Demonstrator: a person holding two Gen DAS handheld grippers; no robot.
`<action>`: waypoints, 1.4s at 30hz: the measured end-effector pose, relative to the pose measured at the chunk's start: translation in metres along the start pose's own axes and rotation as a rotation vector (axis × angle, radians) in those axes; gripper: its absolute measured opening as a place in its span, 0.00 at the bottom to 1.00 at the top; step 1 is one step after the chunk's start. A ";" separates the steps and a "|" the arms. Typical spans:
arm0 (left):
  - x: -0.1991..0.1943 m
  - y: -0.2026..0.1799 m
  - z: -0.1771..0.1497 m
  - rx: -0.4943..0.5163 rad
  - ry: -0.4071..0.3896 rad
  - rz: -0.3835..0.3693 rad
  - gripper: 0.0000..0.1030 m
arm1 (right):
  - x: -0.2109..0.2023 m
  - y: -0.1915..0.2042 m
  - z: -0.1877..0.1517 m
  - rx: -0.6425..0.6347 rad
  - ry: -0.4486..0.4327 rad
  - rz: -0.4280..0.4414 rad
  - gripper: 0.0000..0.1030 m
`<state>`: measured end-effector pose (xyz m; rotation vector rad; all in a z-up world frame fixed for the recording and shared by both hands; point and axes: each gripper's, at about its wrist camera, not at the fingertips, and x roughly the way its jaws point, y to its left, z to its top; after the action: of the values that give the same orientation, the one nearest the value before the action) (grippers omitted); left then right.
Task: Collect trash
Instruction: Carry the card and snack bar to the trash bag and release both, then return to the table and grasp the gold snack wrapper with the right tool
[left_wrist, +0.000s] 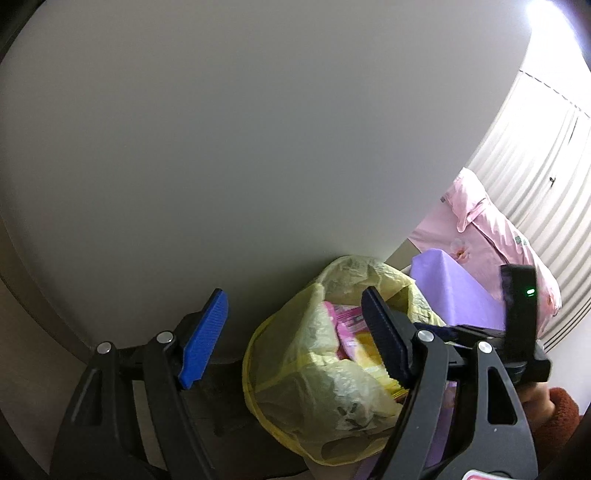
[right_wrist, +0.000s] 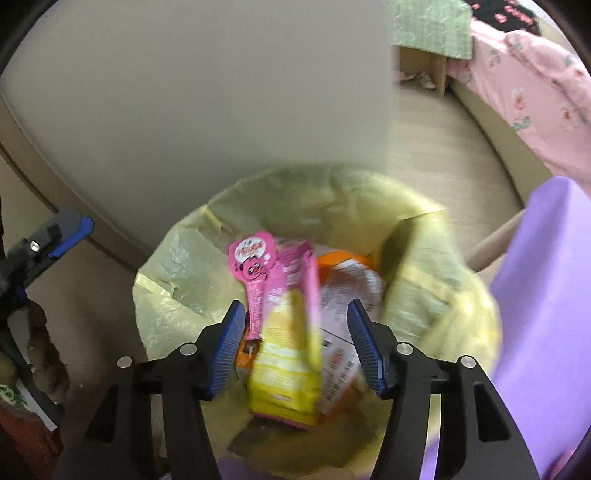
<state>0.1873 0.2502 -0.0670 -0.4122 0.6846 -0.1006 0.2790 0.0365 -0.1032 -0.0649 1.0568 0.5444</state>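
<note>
A yellow trash bag (left_wrist: 332, 387) stands open against the wall, with pink and yellow wrappers (left_wrist: 347, 325) inside. My left gripper (left_wrist: 292, 293) is open wide in front of it. Its right finger crosses the bag's mouth and its left finger hangs beside the bag, with nothing pressed between them. In the right wrist view my right gripper (right_wrist: 295, 303) points down into the bag (right_wrist: 184, 266), jaws open. A blurred yellow-and-pink snack wrapper (right_wrist: 284, 369) lies between the pads without being pressed. More pink, white and orange wrappers (right_wrist: 343, 262) lie behind it.
A purple sheet-like surface (right_wrist: 546, 314) borders the bag on the right. Pink flowered bedding (right_wrist: 535, 92) and a pleated curtain (left_wrist: 535, 166) lie beyond. A white wall stands directly behind the bag. A hand in a rust-red sleeve (left_wrist: 554, 413) holds the right gripper's body (left_wrist: 517, 325).
</note>
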 end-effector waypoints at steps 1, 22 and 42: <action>-0.001 -0.004 0.001 0.009 -0.003 -0.003 0.70 | -0.009 -0.002 -0.002 0.010 -0.018 0.000 0.53; 0.031 -0.214 -0.047 0.373 0.146 -0.338 0.71 | -0.246 -0.129 -0.137 0.146 -0.352 -0.402 0.61; 0.077 -0.295 -0.076 0.490 0.242 -0.380 0.71 | -0.191 -0.336 -0.141 0.320 -0.135 -0.692 0.36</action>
<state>0.2121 -0.0625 -0.0469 -0.0512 0.7845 -0.6734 0.2466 -0.3727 -0.0828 -0.1043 0.9050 -0.2447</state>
